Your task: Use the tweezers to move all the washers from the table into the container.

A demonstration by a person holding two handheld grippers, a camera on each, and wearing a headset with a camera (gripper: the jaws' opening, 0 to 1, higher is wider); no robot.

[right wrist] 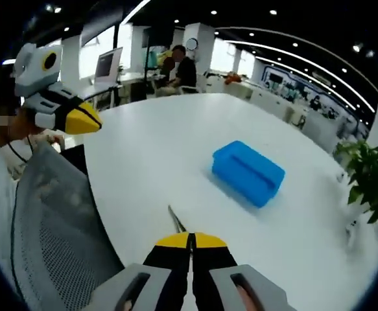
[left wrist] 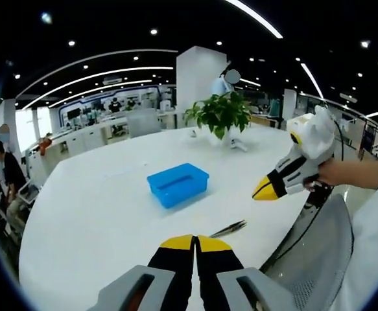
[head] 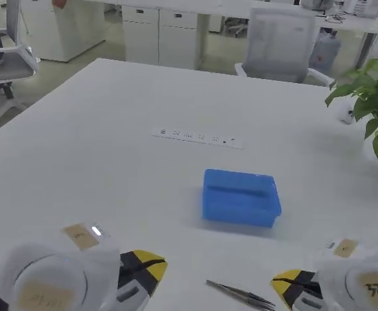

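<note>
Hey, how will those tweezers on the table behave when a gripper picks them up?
The tweezers look thin and metallic, so probably light and slippery. Lying flat on the smooth table, they'd likely skid when nudged.

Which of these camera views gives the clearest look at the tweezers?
The head view: the tweezers lie in plain sight, almost their whole length visible from above. The left gripper view shows the tweezers small and foreshortened. The right gripper view shows just a thin end of the tweezers above that view's own jaws.
</note>
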